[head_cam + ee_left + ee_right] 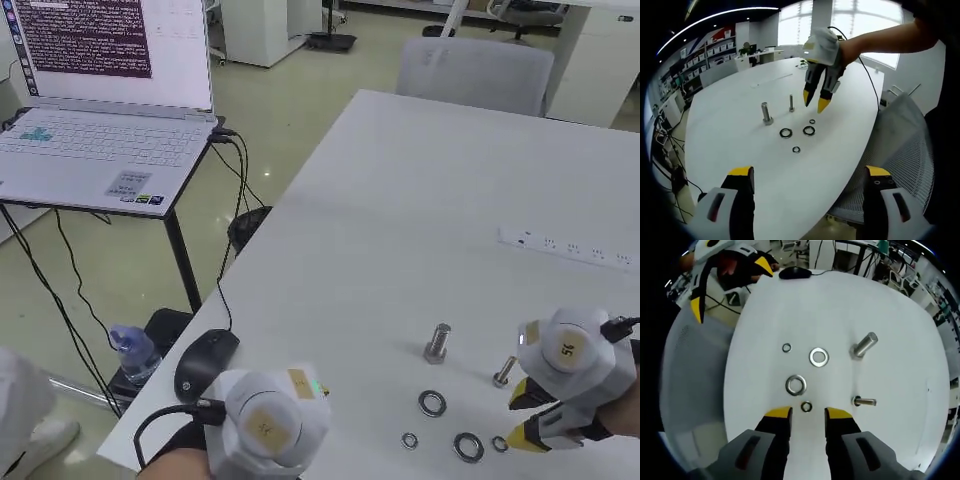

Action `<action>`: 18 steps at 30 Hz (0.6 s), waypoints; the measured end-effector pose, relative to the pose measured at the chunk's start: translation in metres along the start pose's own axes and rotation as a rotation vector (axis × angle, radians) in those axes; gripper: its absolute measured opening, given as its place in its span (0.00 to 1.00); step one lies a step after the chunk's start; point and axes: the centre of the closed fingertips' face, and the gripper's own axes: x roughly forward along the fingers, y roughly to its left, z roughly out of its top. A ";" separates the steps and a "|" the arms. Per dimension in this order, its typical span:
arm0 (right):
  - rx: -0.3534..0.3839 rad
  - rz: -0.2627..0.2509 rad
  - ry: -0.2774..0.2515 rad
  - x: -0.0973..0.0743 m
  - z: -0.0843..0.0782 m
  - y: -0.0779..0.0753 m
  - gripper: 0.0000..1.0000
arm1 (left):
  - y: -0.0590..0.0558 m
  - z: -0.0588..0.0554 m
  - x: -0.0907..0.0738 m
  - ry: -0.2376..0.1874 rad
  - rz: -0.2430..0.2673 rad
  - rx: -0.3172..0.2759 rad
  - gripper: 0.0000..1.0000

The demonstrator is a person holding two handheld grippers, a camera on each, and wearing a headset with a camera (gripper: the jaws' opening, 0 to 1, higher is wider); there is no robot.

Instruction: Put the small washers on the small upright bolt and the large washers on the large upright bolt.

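1. Steel, by the look of it: four flat washers lie loose on the white desk (pixel 420 200), and two bolts stand among them, seemingly on their heads, with shanks pointing straight up.
2. The large bolt (pixel 436 343) stands farther in from the person, and the small bolt (pixel 505 372) is near it on the person's right. Each bolt's long axis is vertical, so a washer has to come down over the top with its hole level.
3. The first large washer (pixel 432 403) lies just in front of the large bolt, and the second large washer (pixel 468 446) lies nearer the person. The left small washer (pixel 409 440) and the right small washer (pixel 499 444) flank that second one.
4. The right tongs (pixel 808 415) hover over the right small washer. The jaws are parted to a narrow gap and hold nothing, and the washer sits just past the tips.
5. The left tongs (pixel 809 174) hang back at the near edge of the desk, jaws spread wide and empty.
6. I'd judge the washers light, stiff, thin and smooth. Lying flat on a slick top, they are likely to skid or flip under a careless pinch. The best hold looks to be across the outer rim, with the tips pressed down to the desk. The small ones offer very little to grip.
7. Nothing seems to hold the bolts upright, so a knock could topple them, the thin one soonest.
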 end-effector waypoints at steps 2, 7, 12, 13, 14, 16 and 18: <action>-0.002 -0.005 0.003 0.004 -0.003 0.000 0.27 | 0.000 -0.001 0.000 0.008 0.002 0.002 0.90; -0.009 0.000 0.000 0.016 -0.006 0.001 0.27 | 0.001 -0.004 -0.002 0.015 0.005 -0.002 0.89; -0.019 -0.002 -0.008 0.028 -0.008 0.001 0.27 | 0.001 -0.005 -0.003 0.017 0.011 -0.005 0.88; -0.018 -0.004 -0.003 0.029 -0.009 0.001 0.27 | 0.001 -0.005 -0.004 0.016 0.010 -0.006 0.88; -0.022 -0.010 0.000 0.030 -0.009 0.000 0.27 | 0.000 -0.005 -0.004 0.016 0.009 -0.008 0.88; -0.020 -0.015 0.001 0.030 -0.010 -0.001 0.26 | 0.000 -0.006 -0.004 0.020 0.009 -0.006 0.87; -0.010 -0.009 0.000 0.031 -0.010 -0.001 0.26 | 0.000 -0.007 -0.004 0.020 0.009 -0.005 0.87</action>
